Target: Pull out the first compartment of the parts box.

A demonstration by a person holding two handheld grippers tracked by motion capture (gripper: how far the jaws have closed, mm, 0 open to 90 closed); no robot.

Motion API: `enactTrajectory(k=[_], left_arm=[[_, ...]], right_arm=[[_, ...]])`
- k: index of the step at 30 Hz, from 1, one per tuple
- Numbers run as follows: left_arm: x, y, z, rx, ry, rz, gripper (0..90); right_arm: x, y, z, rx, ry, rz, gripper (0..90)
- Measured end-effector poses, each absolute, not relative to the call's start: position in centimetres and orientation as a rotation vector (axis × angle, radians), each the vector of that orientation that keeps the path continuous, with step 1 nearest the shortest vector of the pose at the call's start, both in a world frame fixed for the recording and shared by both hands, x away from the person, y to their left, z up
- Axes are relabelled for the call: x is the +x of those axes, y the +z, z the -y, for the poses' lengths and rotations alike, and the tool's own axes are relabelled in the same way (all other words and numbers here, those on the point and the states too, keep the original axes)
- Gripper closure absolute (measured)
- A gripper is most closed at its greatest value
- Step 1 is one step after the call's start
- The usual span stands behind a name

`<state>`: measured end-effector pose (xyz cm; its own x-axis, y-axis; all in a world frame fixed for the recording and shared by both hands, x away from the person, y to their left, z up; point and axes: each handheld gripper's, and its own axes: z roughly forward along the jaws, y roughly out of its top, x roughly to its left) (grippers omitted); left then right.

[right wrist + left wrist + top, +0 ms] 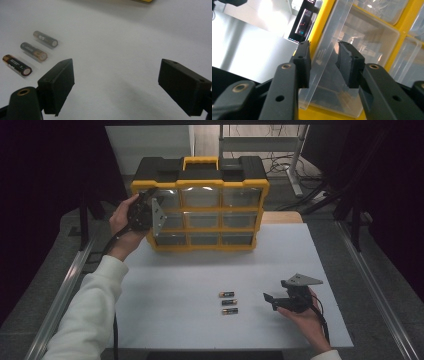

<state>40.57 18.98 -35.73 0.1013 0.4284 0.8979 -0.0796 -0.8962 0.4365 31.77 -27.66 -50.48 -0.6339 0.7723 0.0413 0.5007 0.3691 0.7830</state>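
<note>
left gripper (150,210): we see it at the top-left corner of the organizer (200,205), held up by the left hand (122,222).
left jaws: no clamp yet. In the left gripper view a clear drawer front (329,52) stands in the gap (323,63); one pad looks very close to the plastic, the other sits clear of it. We can't confirm contact on the near side.
drawer: clear plastic, in the yellow frame (319,22), left column of the organizer, front edge tilted across our view.
organizer: yellow and black, carry handle on top, three columns of clear drawers, standing at the far edge of the white table (165,285).
right gripper (280,301): low over the table on the right, in the right hand (305,312).
right jaws: spread wide (115,85), nothing between them, bare table below.
batteries (228,302): three, lying side by side in a short column mid-table, just left of the right gripper, well apart from the organizer. In the right gripper view they sit off to the left (31,51).
</note>
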Motion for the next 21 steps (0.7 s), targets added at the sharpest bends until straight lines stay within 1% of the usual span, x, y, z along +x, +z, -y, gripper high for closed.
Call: enactTrajectory(k=[3,7,21], left_arm=[[40.56,-35.66,-19.0,2.002,1.855,-0.348,67.6],[40.52,-35.7,-18.99,2.006,1.872,-0.335,69.1],[40.35,-35.71,-19.21,1.992,1.86,-0.326,69.7]], right_arm=[[31.78,-50.46,27.71,1.119,1.141,-2.3,13.6],[31.79,-50.48,27.7,1.118,1.139,-2.302,13.6],[31.78,-50.53,27.73,1.118,1.133,-2.303,13.6]])
